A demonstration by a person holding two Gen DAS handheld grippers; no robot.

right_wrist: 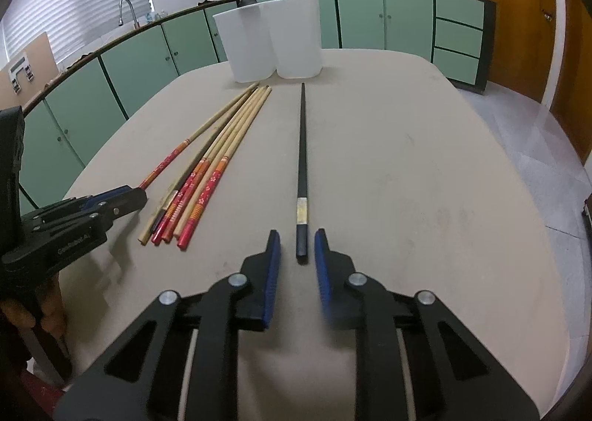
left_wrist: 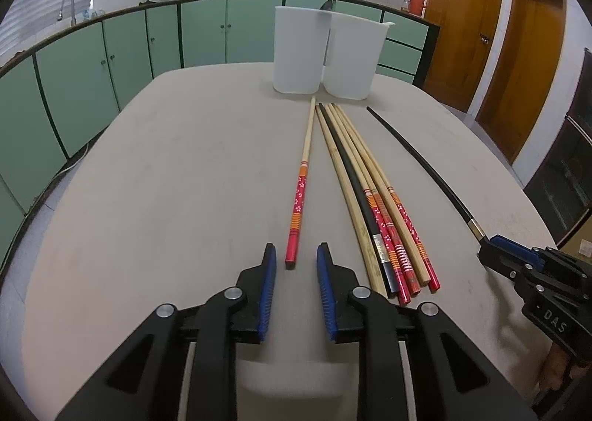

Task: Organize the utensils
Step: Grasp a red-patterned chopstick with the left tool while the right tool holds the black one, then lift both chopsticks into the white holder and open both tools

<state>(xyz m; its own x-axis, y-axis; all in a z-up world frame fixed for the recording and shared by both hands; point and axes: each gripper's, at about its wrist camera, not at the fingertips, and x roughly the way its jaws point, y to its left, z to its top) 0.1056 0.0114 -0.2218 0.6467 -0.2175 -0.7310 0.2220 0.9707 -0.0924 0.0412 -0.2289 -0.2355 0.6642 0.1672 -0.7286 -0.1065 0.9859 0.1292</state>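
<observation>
A red-handled wooden chopstick point(left_wrist: 301, 184) lies alone on the beige table point(left_wrist: 166, 180), its red end just in front of my open left gripper point(left_wrist: 296, 254). A bundle of several chopsticks point(left_wrist: 373, 199) lies to its right; it also shows in the right wrist view point(right_wrist: 214, 165). A black chopstick point(right_wrist: 302, 165) lies alone, its butt end between the tips of my open right gripper point(right_wrist: 297, 239). Two white plastic containers point(left_wrist: 322, 54) stand side by side at the table's far end, also in the right wrist view point(right_wrist: 273, 40). Both grippers are empty.
Green cabinets point(left_wrist: 129, 51) with a counter, a sink tap point(left_wrist: 68, 4) and pots run behind the table. Wooden doors point(left_wrist: 518, 58) stand at the right. A dark spoon head point(left_wrist: 326, 5) sticks up from the containers. The table edge curves close on both sides.
</observation>
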